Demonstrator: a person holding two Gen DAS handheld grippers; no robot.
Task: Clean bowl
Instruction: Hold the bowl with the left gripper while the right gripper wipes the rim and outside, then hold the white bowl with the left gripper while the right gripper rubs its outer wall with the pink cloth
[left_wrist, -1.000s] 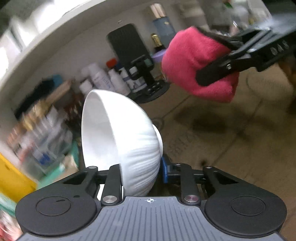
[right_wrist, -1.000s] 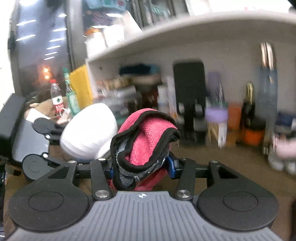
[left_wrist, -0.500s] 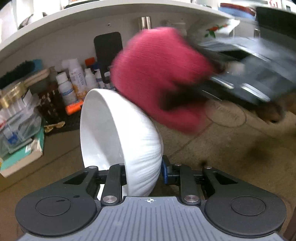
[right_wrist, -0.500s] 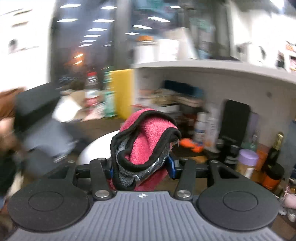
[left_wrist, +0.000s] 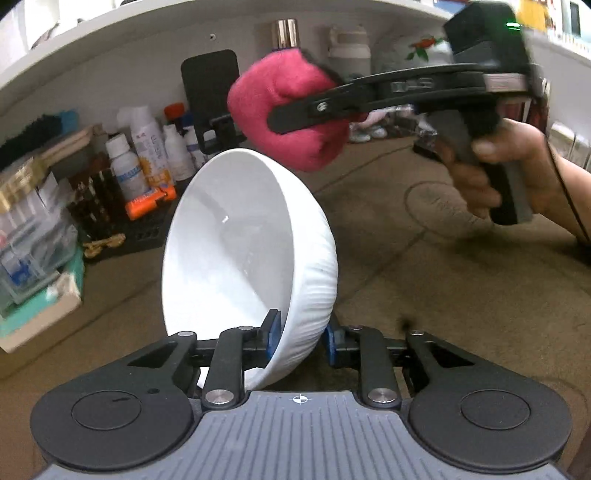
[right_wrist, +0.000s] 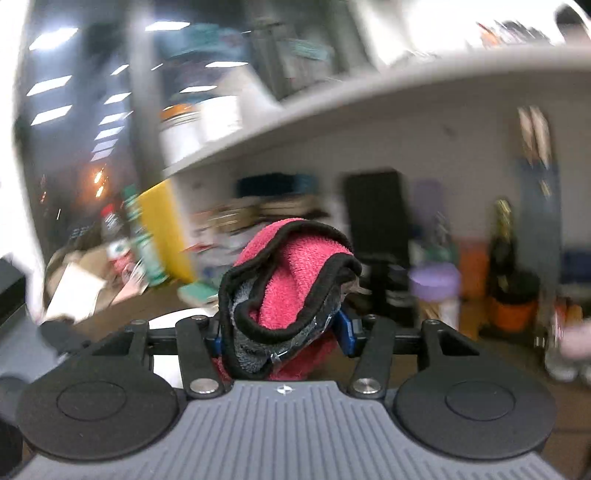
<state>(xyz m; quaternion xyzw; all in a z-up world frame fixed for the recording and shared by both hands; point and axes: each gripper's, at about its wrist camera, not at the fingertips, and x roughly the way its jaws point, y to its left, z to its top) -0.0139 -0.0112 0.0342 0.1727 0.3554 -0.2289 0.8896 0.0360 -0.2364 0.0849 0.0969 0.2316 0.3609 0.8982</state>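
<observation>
Since half a second ago the pink cloth (left_wrist: 291, 114) is lifting clear: it was pressed low against the bowl's back and is now hovering just above the far rim, with the right gripper (left_wrist: 284, 118) that carries it drawn up and to the right. The bowl (left_wrist: 251, 266) is keeping its pose in the left wrist view, though the bottles (left_wrist: 147, 155) behind it are sitting sharper now.

The left gripper (left_wrist: 297, 338) is clamping the bowl by its near wall, one blue pad inside and one outside, so the bowl is standing tilted on edge directly ahead of the fingers with its opening facing left. The right gripper is squeezing the folded cloth (right_wrist: 288, 295) between its pads, the bundle bulging forward of the fingers.

Judging by the glaze and ribbed outside, the bowl is looking stiff, smooth, slippery and breakable, so a firm pinch low on the wall seems the sound hold; hard wiping could lever it loose. The cloth is looking soft and yielding, apt to mould into the curve.

Bowl and cloth are hanging near each other, not touching, above the brown desk (left_wrist: 424, 280).
</observation>
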